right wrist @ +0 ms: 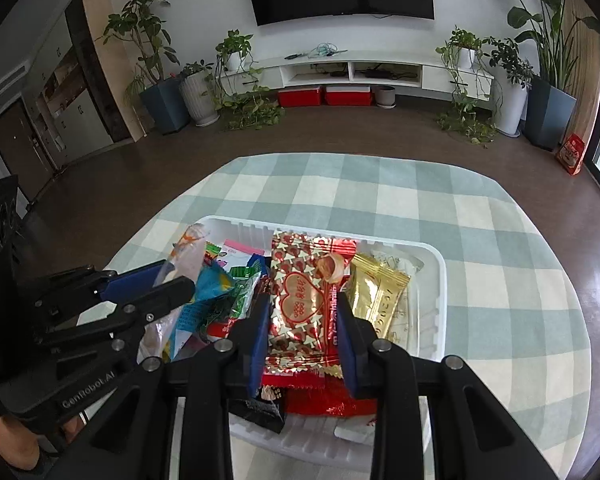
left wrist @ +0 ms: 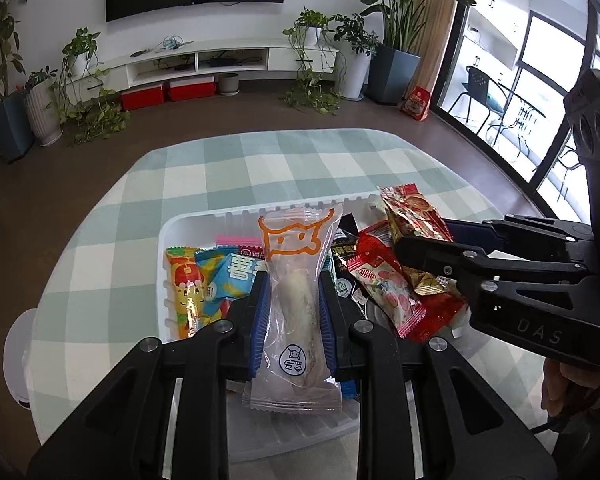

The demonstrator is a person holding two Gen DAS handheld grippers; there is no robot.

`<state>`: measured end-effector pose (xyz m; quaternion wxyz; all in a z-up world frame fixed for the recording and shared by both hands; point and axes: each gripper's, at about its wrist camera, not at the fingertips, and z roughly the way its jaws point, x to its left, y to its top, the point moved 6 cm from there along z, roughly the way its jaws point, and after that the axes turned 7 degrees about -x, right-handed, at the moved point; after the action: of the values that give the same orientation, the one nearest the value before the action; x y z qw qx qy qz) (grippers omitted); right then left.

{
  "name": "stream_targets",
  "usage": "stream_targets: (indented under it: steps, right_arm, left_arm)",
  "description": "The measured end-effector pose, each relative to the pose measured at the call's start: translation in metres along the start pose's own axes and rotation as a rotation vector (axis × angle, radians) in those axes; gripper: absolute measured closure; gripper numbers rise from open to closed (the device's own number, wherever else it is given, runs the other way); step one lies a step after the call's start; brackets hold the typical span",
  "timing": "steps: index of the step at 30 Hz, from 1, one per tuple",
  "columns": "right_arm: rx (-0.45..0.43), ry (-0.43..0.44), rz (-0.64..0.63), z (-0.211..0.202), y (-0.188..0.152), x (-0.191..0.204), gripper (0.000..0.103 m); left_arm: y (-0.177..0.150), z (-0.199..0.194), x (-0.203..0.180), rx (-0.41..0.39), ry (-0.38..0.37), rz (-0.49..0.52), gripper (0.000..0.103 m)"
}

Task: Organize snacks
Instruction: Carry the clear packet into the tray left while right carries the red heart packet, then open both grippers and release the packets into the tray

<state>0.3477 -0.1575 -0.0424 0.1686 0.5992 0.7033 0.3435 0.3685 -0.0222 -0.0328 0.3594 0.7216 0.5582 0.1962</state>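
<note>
1. Here, my left gripper (left wrist: 294, 304) pinches a clear snack packet (left wrist: 294, 300), jaws nearly closed.
2. My right gripper (right wrist: 304, 320) clamps a red-and-gold packet (right wrist: 300, 304).
3. Both packets hang above the white tray (right wrist: 440, 280).

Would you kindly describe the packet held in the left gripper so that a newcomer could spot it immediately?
On the checked tablecloth sits a white tray heaped with snack packets. Over its middle, the left gripper is shut on a clear packet standing upright between blue pads. Unlike its colourful opaque neighbours, it is see-through, with an orange cat-face outline on top and a pale stick inside.
</note>
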Motion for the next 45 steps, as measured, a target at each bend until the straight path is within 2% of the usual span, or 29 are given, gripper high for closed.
stream_targets:
  steps: [8, 12, 24, 26, 28, 32, 38, 40, 42, 44, 45]
  right_arm:
    - [0.060, -0.029, -0.031, 0.037, -0.011, 0.003, 0.070]
    - [0.074, -0.026, -0.027, 0.045, -0.018, 0.002, 0.070]
    - [0.077, -0.003, -0.035, 0.050, -0.021, 0.004, 0.069]
    - [0.073, -0.009, -0.026, 0.046, -0.019, 0.004, 0.067]
    - [0.055, -0.013, -0.027, 0.042, -0.016, 0.004, 0.059]
    - [0.032, -0.016, -0.037, 0.034, -0.014, 0.003, 0.051]
    - [-0.005, -0.016, -0.024, 0.020, -0.009, -0.001, 0.046]
    - [-0.020, -0.015, -0.007, 0.014, -0.008, -0.004, 0.039]
    - [-0.042, -0.015, 0.008, 0.006, -0.007, -0.006, 0.035]
    - [-0.067, -0.007, 0.016, -0.004, -0.007, -0.006, 0.034]
    - [-0.081, -0.004, 0.019, -0.009, -0.007, -0.005, 0.031]
  left_arm:
    - [-0.014, 0.028, -0.005, 0.040, -0.003, 0.015, 0.082]
    - [-0.019, 0.040, -0.001, 0.053, -0.014, -0.013, 0.082]
    - [-0.023, 0.046, 0.008, 0.002, -0.002, -0.040, 0.080]
    - [-0.022, 0.044, 0.011, 0.001, 0.006, -0.049, 0.078]
    - [-0.021, 0.042, 0.013, 0.000, 0.012, -0.068, 0.077]
    - [-0.021, 0.034, 0.013, -0.016, 0.019, -0.069, 0.073]
    - [-0.018, 0.023, 0.011, -0.047, 0.018, -0.076, 0.055]
    - [-0.017, 0.018, 0.006, -0.061, 0.016, -0.058, 0.037]
    - [-0.016, 0.009, -0.001, -0.085, 0.025, -0.036, 0.029]
    - [-0.014, -0.003, -0.006, -0.112, 0.036, -0.028, 0.027]
    - [-0.014, -0.010, -0.007, -0.126, 0.045, -0.029, 0.021]
